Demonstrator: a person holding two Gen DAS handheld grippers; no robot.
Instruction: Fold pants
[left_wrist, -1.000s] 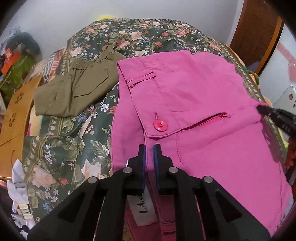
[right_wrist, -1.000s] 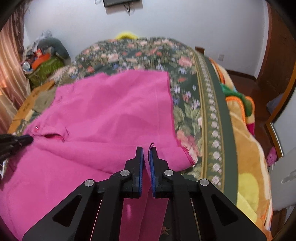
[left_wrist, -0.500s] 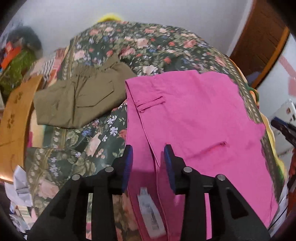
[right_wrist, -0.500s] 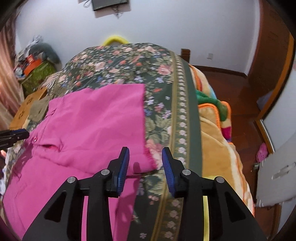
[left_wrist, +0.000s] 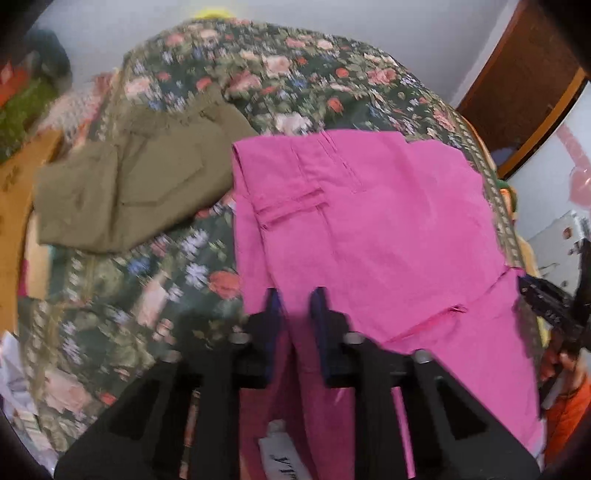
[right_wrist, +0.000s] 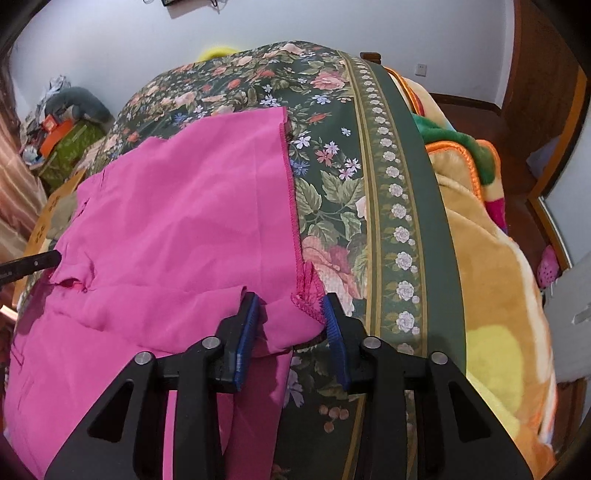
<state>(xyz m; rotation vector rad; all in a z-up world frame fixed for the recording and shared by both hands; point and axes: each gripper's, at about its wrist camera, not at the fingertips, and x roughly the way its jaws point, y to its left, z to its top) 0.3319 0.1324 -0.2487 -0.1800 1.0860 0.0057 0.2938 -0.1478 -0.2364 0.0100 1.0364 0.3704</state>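
Pink pants (left_wrist: 373, 236) lie folded over on the floral bedspread (left_wrist: 122, 295); they also show in the right wrist view (right_wrist: 177, 236). My left gripper (left_wrist: 295, 295) is open, its jaws straddling the near left edge of the pants by the waistband, with the white label (left_wrist: 280, 454) below it. My right gripper (right_wrist: 290, 306) is open around the frayed hem corner (right_wrist: 306, 295) at the pants' near right edge. The right gripper's tip shows at the far right of the left wrist view (left_wrist: 546, 299).
Folded olive pants (left_wrist: 129, 188) lie to the left of the pink ones. A wooden board (left_wrist: 11, 221) and clutter stand at the bed's left side. An orange and green blanket (right_wrist: 476, 206) hangs off the bed's right edge.
Both grippers opened and let go of the pink fabric a second ago. Since half a second ago both have moved lower and closer to the pants' near edge, still open.
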